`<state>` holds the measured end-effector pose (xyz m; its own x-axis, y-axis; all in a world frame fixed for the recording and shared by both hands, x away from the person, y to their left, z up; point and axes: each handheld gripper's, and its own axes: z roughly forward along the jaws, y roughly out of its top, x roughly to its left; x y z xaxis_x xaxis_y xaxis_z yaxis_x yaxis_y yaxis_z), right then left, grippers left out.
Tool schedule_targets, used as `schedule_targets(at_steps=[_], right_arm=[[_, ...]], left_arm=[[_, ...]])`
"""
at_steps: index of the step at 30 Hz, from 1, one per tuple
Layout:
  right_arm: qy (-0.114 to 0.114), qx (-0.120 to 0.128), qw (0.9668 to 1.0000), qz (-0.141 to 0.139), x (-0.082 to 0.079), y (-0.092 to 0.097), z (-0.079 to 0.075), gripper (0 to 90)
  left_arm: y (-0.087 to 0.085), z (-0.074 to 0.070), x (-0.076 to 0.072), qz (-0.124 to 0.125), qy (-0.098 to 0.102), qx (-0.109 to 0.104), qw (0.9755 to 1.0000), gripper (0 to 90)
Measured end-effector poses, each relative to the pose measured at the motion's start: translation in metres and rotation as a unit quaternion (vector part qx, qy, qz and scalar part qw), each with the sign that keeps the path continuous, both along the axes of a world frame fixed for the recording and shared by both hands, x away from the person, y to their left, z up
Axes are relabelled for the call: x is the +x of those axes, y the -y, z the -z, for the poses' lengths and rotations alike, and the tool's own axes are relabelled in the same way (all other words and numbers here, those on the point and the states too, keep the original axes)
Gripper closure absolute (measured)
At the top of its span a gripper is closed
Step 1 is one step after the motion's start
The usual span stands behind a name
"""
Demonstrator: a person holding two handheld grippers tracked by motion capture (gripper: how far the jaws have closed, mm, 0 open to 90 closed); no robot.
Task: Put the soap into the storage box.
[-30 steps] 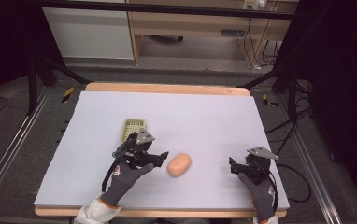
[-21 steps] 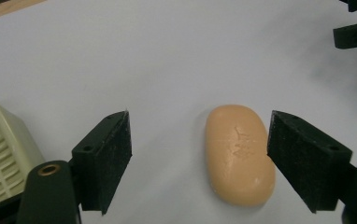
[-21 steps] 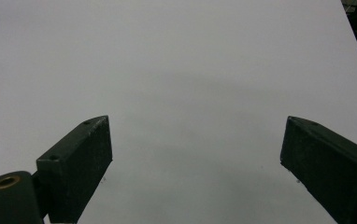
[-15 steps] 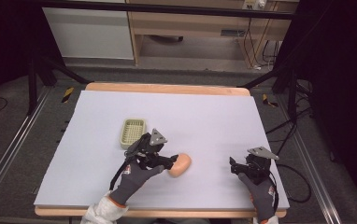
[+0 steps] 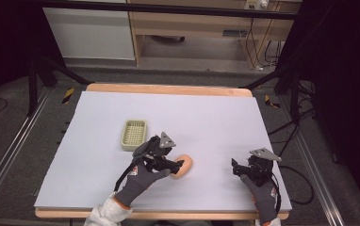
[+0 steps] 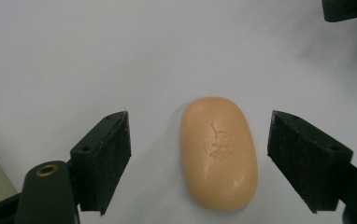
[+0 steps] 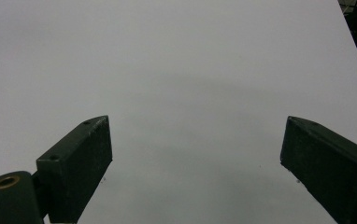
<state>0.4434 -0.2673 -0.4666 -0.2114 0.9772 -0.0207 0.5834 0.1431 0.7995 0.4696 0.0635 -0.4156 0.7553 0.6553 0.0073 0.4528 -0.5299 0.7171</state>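
Worktop — a broad rectangular surface under a pale lilac-white sheet, with a light wooden edge showing along its far and near sides.

Pale green rectangular plastic tray with a ribbed floor — lies flat left of centre, just beyond and to the left of the left tongs, apart from them.

Left tongs — black, two-jawed, held in a grey-gloved left hand near the front middle of the worktop; jaws spread wide, one on either side of the soap, neither touching it.

Right tongs — black, in a grey-gloved right hand at the front right; jaws wide apart over bare sheet, nothing between them.

Peach-coloured oval bar of soap, faint embossed marks on top — lies flat on the sheet between the left jaws, well apart from the right tongs.
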Motion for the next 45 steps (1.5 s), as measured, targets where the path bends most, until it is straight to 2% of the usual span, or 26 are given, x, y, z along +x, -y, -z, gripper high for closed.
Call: schedule_targets(at_steps=[7,11,25,37,45], right_arm=[[-0.002,0.004,1.0000,-0.002,0.000,-0.001,0.000,9.5],[-0.002,0.003,1.0000,-0.004,0.000,0.000,0.000,9.5],[-0.004,0.006,1.0000,-0.004,0.000,0.000,0.000,9.6],[-0.006,0.005,1.0000,-0.006,0.001,0.000,0.001,9.6],[-0.007,0.005,0.9999,-0.007,0.001,-0.001,0.001,9.6]], left_arm=[[0.011,0.009,0.002,0.012,-0.011,0.019,0.9997,20.3],[0.016,0.013,0.002,0.013,-0.009,0.028,0.9995,20.1],[0.030,0.028,0.006,0.018,-0.024,0.047,0.9984,19.1],[0.036,0.040,0.013,0.017,-0.040,0.065,0.9969,18.8],[0.035,0.049,0.015,0.013,-0.055,0.066,0.9962,19.9]])
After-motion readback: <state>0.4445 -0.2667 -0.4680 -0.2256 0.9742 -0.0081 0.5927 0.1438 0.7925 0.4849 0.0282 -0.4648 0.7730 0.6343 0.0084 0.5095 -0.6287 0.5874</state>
